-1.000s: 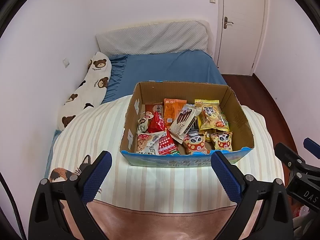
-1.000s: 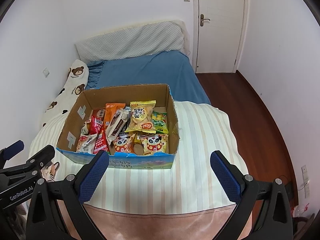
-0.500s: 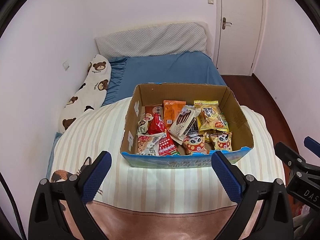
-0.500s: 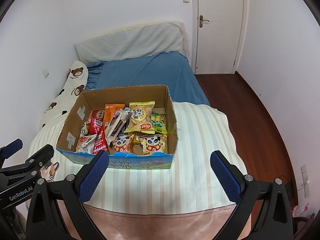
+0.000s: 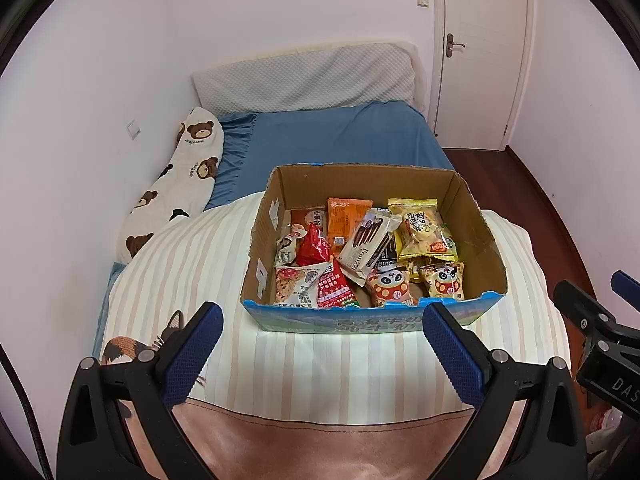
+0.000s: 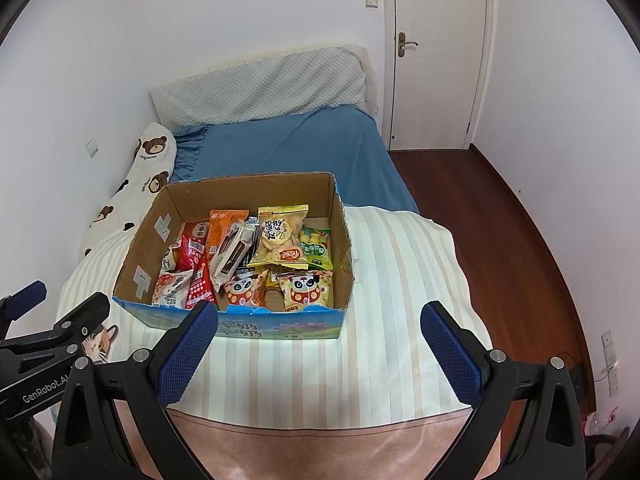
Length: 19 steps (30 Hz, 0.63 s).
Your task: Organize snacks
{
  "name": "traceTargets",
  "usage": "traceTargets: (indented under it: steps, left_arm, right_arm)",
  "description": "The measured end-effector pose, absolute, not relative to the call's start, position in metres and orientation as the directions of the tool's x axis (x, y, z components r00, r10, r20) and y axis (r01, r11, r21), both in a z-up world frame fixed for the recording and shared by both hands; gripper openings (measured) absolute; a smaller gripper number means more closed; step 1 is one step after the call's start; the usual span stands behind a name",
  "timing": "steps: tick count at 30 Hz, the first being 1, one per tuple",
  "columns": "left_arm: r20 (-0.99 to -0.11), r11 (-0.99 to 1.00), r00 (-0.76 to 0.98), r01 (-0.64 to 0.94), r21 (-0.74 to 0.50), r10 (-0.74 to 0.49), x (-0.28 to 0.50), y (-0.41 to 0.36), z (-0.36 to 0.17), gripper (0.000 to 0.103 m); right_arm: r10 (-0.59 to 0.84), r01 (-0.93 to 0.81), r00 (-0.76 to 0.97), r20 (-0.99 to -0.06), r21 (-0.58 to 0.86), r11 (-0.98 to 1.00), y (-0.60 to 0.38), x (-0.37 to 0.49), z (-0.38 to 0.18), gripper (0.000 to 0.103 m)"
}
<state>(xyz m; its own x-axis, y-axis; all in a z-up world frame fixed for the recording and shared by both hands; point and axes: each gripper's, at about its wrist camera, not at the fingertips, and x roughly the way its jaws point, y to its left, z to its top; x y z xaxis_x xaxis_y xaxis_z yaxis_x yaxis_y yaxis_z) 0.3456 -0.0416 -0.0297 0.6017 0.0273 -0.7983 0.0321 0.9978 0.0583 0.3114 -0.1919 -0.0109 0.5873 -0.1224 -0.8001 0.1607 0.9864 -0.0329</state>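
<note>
An open cardboard box (image 5: 476, 216) (image 6: 140, 240) sits on a striped blanket on the bed and holds several snack packets: a yellow cracker bag (image 5: 422, 230) (image 6: 280, 236), an orange packet (image 5: 346, 218), a red bag (image 5: 314, 246), a chocolate-stick pack (image 5: 368, 240) (image 6: 232, 250), panda packets (image 5: 390, 282) (image 6: 306, 288) and a green packet (image 6: 316, 246). My left gripper (image 5: 322, 350) is open and empty, short of the box's front wall. My right gripper (image 6: 318, 346) is open and empty, also in front of the box, toward its right half.
The striped blanket (image 5: 180, 272) (image 6: 400, 280) surrounds the box. A bear-print pillow (image 5: 180, 184) lies along the left wall. Blue sheet (image 5: 340, 140) and a grey pillow (image 5: 304, 80) lie behind. Wooden floor (image 6: 500, 240) and a door (image 6: 436, 52) are at right.
Both grippers have drifted slightly; the box sits a little lower and nearer in both views. Jaws stay open and nothing in the box has moved.
</note>
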Motion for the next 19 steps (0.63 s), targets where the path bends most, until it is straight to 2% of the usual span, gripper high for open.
traceTargets:
  steps: [19]
  left_arm:
    - [-0.793,0.998,0.609,0.035,0.054,0.021,0.3443,-0.0434,-0.0264,0.102]
  right_arm:
    - [-0.128,0.169,0.591,-0.797,-0.033,0.985,-0.1934,0.3076,-0.0092,0.103]
